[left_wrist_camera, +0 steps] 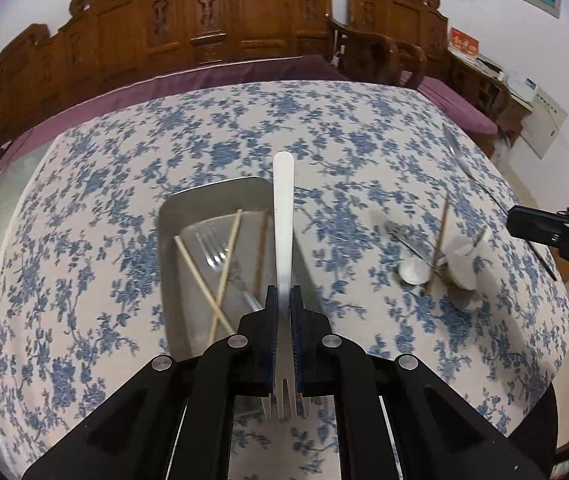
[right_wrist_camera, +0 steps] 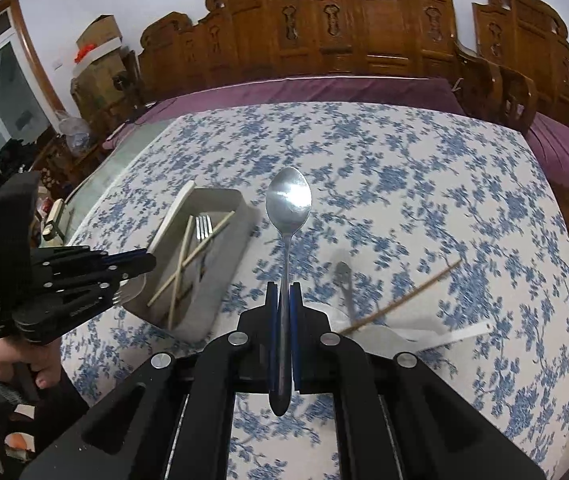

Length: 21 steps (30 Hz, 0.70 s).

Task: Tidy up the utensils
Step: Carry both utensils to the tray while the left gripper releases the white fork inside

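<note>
A white fork (left_wrist_camera: 283,216) is clamped in the left hand-held gripper (left_wrist_camera: 283,300), handle pointing forward and tines back towards the wrist, so that it can presumably be laid lengthwise into the metal tray (left_wrist_camera: 172,216) lying just below and to the left of the jaws; the right hand-held gripper (right_wrist_camera: 283,296) is closed on a steel spoon (right_wrist_camera: 287,216) by its handle, bowl forward, apparently for the same trip. The tray (right_wrist_camera: 240,204), ahead and to the left of the right hand-held gripper, already holds a metal fork (left_wrist_camera: 212,250) and crossed chopsticks (left_wrist_camera: 220,276), so the free space is judged narrow and the crossed sticks may hinder a flat landing; on the floral worktop (left_wrist_camera: 84,240), to the right of the left hand-held gripper, a loose chopstick (left_wrist_camera: 440,240), a white spoon (left_wrist_camera: 413,270) and other cutlery remain unsorted; carved wooden chairs (right_wrist_camera: 364,28) stand beyond, well apart.
</note>
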Each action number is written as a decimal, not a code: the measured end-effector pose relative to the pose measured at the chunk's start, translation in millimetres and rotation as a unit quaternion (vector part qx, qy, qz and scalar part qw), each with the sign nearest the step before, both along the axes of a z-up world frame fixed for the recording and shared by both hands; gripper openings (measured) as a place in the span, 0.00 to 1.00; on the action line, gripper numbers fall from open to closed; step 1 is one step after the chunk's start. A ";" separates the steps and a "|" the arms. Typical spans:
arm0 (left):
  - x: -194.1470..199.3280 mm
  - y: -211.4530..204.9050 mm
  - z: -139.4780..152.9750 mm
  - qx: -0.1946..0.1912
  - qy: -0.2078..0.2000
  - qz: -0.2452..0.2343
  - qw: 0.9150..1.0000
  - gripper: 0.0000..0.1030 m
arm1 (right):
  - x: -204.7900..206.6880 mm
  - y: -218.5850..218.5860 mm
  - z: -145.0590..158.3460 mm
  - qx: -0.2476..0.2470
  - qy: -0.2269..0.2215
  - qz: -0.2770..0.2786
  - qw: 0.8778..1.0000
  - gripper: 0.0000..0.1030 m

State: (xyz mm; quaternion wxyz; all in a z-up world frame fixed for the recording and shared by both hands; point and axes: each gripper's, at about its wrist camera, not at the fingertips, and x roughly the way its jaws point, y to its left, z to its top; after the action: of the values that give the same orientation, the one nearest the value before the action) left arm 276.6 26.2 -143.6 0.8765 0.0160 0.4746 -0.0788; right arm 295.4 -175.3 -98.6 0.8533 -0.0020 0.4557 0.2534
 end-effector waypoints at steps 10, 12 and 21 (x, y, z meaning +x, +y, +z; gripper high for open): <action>14.7 17.2 -32.9 -0.001 0.026 0.019 0.999 0.05 | 0.8 45.9 -7.9 0.002 0.012 0.039 0.999 0.07; 18.6 20.3 -41.3 -0.002 0.033 0.022 0.999 0.05 | 0.2 56.0 -14.3 0.000 0.019 0.047 0.999 0.07; 28.1 39.2 -52.1 -0.019 0.040 0.032 0.999 0.06 | 7.2 92.0 -34.2 -0.010 0.039 0.069 0.997 0.07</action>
State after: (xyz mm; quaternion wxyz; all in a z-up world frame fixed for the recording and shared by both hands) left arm 304.7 65.4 -195.6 0.8591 -0.0186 0.5079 -0.0602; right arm 302.7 -83.3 -132.8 0.8155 -0.0319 0.4898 0.3067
